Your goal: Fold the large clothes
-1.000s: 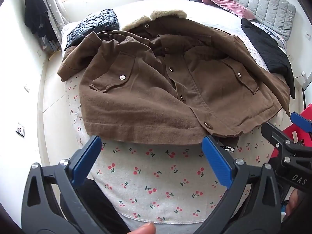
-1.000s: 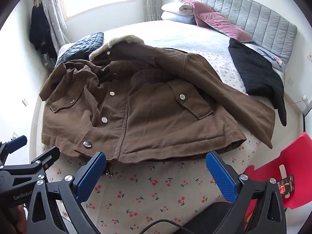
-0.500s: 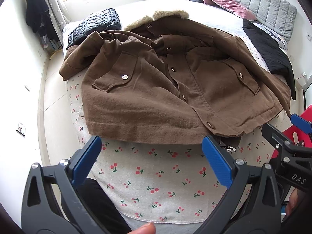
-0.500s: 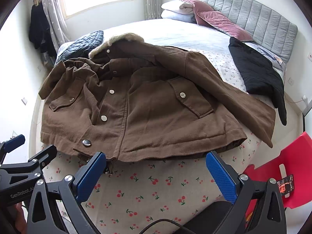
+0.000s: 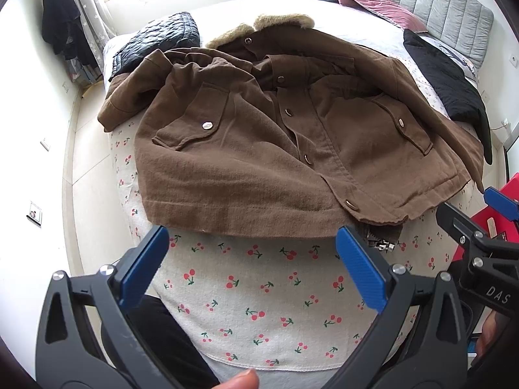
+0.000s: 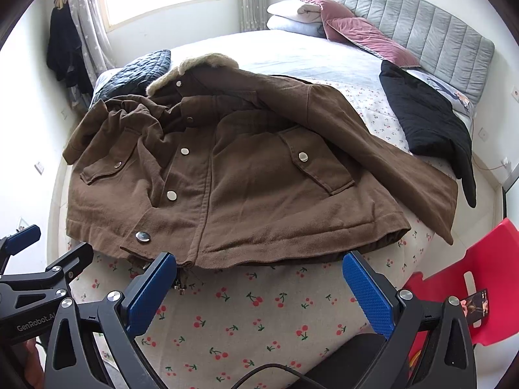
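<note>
Hovering wide-open and empty, left gripper (image 5: 251, 267) and right gripper (image 6: 259, 291), near foot edge of cherry-print bed (image 6: 246, 321); best pinching brown fur-collared jacket (image 6: 246, 175) hem corners squarely.

One brown fur-collared cotton jacket (image 6: 259, 175) is seen, on which six round silver snap buttons (image 6: 303, 156) can be counted in the right wrist view. One black padded garment (image 6: 425, 123), one dark quilted navy cushion (image 6: 136, 74), one pink velvet pillow (image 6: 363, 37) and one red plastic chair (image 6: 480, 259) are counted. Two black grippers with blue pads (image 5: 253, 265) (image 6: 259, 288) are present.
</note>
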`<act>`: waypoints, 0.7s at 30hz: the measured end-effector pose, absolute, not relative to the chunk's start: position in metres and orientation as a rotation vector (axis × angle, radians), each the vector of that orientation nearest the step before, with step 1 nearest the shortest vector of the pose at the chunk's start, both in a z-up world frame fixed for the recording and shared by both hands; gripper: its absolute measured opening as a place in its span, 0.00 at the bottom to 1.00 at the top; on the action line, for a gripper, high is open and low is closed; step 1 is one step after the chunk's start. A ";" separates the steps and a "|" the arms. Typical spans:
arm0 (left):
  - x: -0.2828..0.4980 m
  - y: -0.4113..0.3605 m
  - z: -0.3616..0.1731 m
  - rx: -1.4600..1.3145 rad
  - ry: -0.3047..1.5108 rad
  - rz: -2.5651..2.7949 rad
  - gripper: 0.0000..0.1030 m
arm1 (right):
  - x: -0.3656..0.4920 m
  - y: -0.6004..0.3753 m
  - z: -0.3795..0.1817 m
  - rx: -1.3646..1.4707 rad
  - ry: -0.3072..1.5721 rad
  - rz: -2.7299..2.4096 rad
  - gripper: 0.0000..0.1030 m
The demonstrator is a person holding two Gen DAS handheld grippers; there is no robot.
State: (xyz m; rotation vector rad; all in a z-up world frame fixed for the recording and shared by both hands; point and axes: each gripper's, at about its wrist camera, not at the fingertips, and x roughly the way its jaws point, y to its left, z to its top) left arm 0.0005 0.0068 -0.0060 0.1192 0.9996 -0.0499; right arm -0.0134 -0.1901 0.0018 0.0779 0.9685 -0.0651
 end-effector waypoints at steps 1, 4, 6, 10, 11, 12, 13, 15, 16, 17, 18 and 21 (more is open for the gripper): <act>0.000 0.007 -0.006 0.119 1.000 -0.050 0.99 | -0.013 -0.190 0.002 0.078 0.969 -0.066 1.00; 0.001 0.007 -0.006 0.120 1.001 -0.050 0.99 | -0.013 -0.190 0.002 0.077 0.969 -0.065 1.00; 0.001 0.007 -0.006 0.120 1.001 -0.049 0.99 | -0.013 -0.190 0.002 0.077 0.968 -0.066 1.00; 0.001 0.006 -0.006 0.121 1.001 -0.049 0.99 | -0.012 -0.190 0.002 0.078 0.969 -0.066 1.00; 0.001 0.006 -0.006 0.122 1.001 -0.048 0.99 | -0.013 -0.190 0.002 0.079 0.969 -0.067 1.00; 0.001 0.006 -0.006 0.122 1.001 -0.048 0.99 | -0.013 -0.190 0.002 0.080 0.969 -0.068 1.00; 0.001 0.006 -0.006 0.122 1.001 -0.049 0.99 | -0.013 -0.190 0.002 0.079 0.969 -0.067 1.00; 0.001 0.006 -0.006 0.122 1.002 -0.049 0.99 | -0.013 -0.190 0.002 0.078 0.970 -0.067 1.00; 0.001 0.006 -0.006 0.122 1.002 -0.049 0.99 | -0.013 -0.190 0.002 0.079 0.969 -0.068 1.00; 0.001 0.006 -0.006 0.122 1.002 -0.050 0.99 | -0.014 -0.190 0.002 0.079 0.970 -0.068 1.00; 0.001 0.007 -0.006 0.123 1.002 -0.050 0.99 | -0.013 -0.190 0.002 0.080 0.969 -0.068 1.00; 0.001 0.006 -0.006 0.124 1.002 -0.051 0.99 | -0.013 -0.190 0.002 0.079 0.968 -0.070 1.00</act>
